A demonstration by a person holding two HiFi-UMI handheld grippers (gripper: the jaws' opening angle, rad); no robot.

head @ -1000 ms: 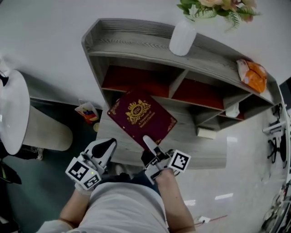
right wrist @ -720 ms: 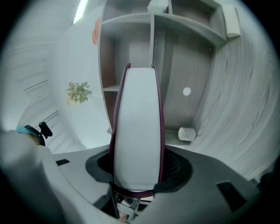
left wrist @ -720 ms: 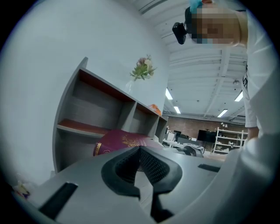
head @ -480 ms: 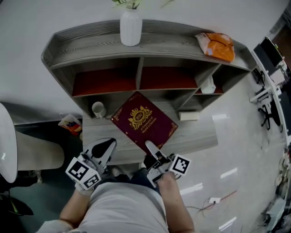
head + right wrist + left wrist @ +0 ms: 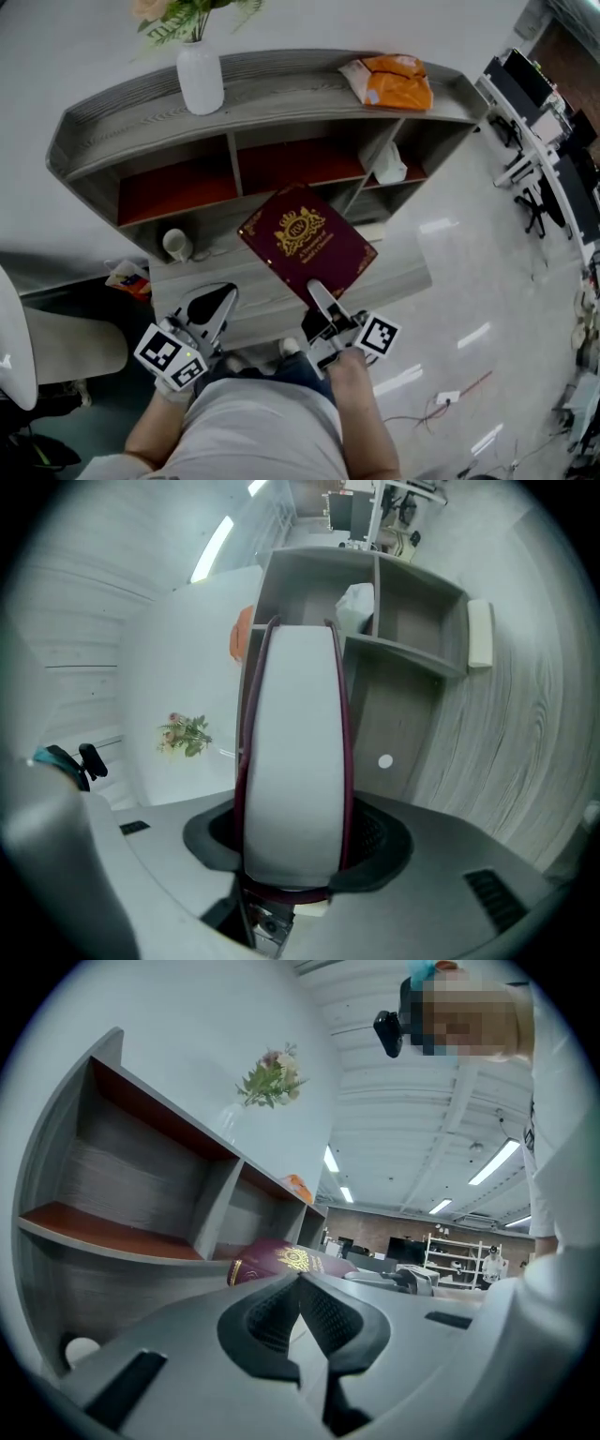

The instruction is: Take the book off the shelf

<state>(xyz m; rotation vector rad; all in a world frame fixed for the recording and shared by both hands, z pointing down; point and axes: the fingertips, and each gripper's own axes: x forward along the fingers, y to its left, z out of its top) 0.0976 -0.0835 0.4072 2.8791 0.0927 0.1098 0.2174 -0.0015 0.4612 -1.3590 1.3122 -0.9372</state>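
Book [image 5: 307, 246] is sitting out in front of the shelf [image 5: 281, 94], clear of the red-floored compartments and hanging over the lower ledge [image 5: 403, 277]. Cannot tell from the head view whether it is touching that ledge.

Right gripper [image 5: 325, 317] is clamping the book at its near corner. In the right gripper view both jaws are pressing on the maroon covers, with the white page edge filling the gap between them. Left gripper [image 5: 300, 1281] is resting low beside it, its 2 jaws together on nothing.

Step in hand, as I judge it, is carrying the book away from the shelf, so the task is looking nearly done.

Doing it well:
- The grip is on only 1 corner of a wide hardcover, so the weight is likely levering against the pads. Clamping firmly matters, and so does avoiding any fast swing.
- Pulling straight back toward the body is the safest line, with the far corner staying away from the centre divider.
- The cup [image 5: 174, 245] on the ledge is sitting near the book's left side, so sweeping left is risky.
- The vase [image 5: 201, 77] and orange packet [image 5: 392, 82] on the top board are well apart from the book, so they are no worry.
- The free left gripper could be supporting the far edge if the book starts drooping.
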